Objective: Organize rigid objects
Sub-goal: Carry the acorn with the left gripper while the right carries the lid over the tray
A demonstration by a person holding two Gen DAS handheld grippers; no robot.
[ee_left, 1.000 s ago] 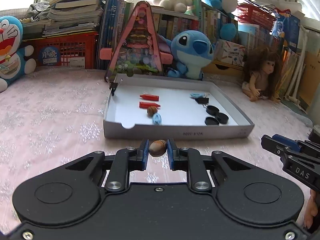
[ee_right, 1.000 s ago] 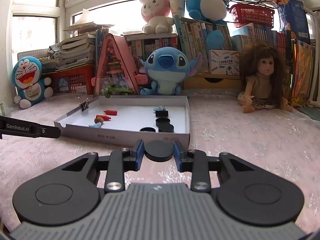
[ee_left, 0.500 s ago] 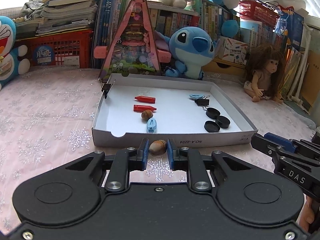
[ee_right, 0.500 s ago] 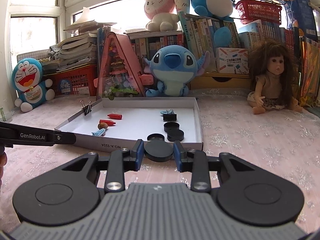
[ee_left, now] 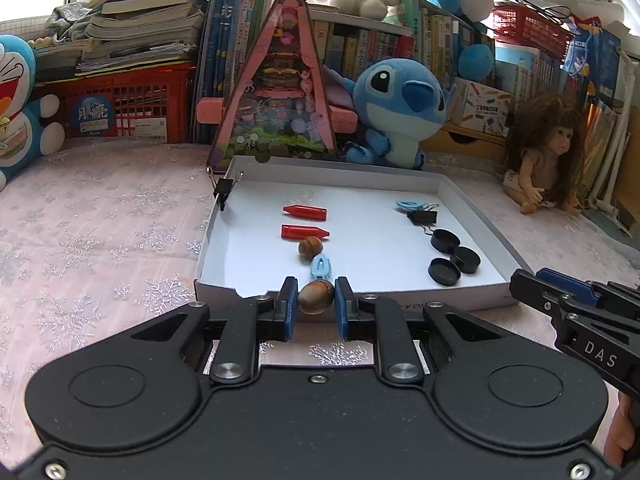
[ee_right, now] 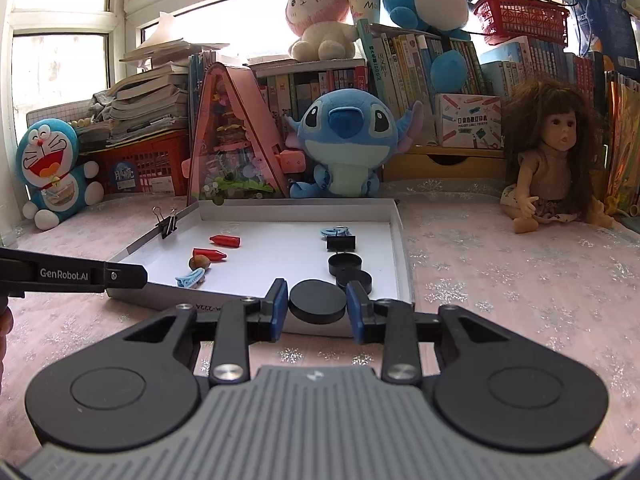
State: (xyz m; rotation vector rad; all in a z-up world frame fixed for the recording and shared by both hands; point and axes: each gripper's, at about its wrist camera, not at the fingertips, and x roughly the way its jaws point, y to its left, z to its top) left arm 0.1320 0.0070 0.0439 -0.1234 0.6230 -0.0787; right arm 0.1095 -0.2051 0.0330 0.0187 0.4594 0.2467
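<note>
The shallow white cardboard tray [ee_left: 472, 200] is bounded by low walls; bare floor is seen at its centre [ee_right: 280, 248]. The pink snowflake-patterned surface [ee_left: 100, 232] is unobstructed to the tray's left. The left gripper [ee_left: 316, 304] is clamped on a brown acorn-shaped nut [ee_left: 316, 298] at the near wall. The right gripper [ee_right: 317, 306] is clamped on a flat black round cap [ee_right: 317, 303], above the near wall.

Hidden and cut-off parts — both wrist views

The Doraemon plush [ee_left: 18, 108] is cut by the left edge of the left view; the tray's [ee_right: 403, 248] front-wall print sits partly behind the right gripper [ee_right: 317, 304] — unreadable; the third black cap [ee_right: 359, 279] lies half behind the held black disc [ee_right: 317, 303].
</note>
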